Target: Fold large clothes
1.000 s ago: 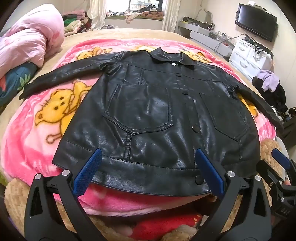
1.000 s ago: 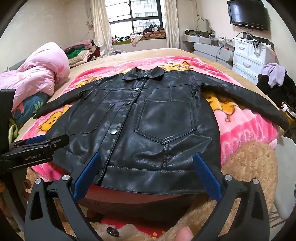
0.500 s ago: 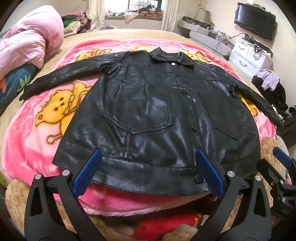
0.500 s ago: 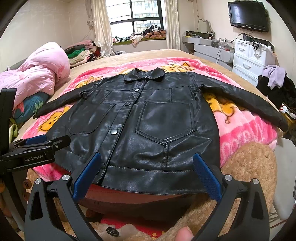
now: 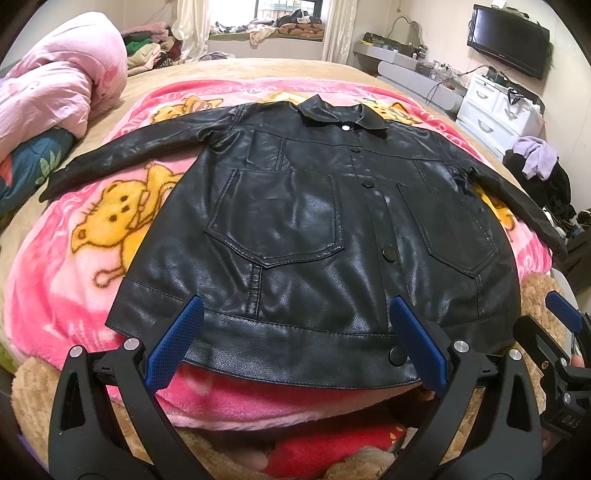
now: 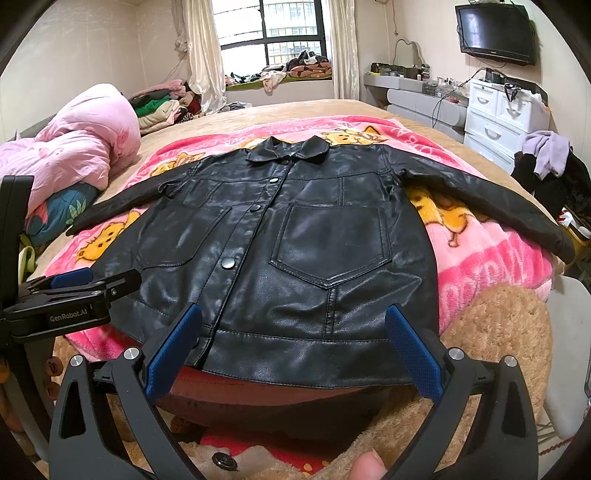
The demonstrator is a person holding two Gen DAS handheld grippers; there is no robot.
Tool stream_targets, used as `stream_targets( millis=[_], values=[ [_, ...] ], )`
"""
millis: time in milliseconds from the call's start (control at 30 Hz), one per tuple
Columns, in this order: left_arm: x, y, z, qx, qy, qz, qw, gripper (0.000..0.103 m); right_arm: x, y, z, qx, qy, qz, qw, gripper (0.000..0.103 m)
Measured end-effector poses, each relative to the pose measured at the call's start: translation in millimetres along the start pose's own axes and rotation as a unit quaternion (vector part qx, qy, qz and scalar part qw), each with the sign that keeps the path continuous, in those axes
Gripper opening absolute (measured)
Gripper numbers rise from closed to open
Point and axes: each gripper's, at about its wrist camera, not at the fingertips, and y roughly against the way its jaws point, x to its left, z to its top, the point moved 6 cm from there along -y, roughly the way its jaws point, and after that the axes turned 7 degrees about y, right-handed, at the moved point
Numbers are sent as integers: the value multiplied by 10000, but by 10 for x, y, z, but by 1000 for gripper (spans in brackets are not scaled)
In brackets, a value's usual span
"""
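A black leather jacket lies flat and buttoned on a pink cartoon blanket, collar far, hem near, both sleeves spread out sideways. My left gripper hovers open above the hem's left half, blue pads wide apart with nothing between them. My right gripper is open too, over the hem's right half. In the right wrist view the left gripper shows at the left edge. In the left wrist view the right gripper shows at the right edge.
A pink quilt is bunched at the bed's left. White drawers and a pile of dark clothes stand at the right, with a TV on the wall. A brown plush bear lies under the blanket's near edge.
Both grippers have barely shifted, perhaps a touch nearer the hem. The jacket lies unchanged.
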Motion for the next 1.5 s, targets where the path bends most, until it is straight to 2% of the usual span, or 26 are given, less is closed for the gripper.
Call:
stream_targets(
  millis=[1133,1500],
  values=[
    [-30,-3,40,30,-18,19,10000,95,-47,-16,80,-30,-72,-11,10000,99],
    [-59,-162,413,-18,29,138,9999,95,-139,-202,433,-85,-109,53,9999,99]
  ],
)
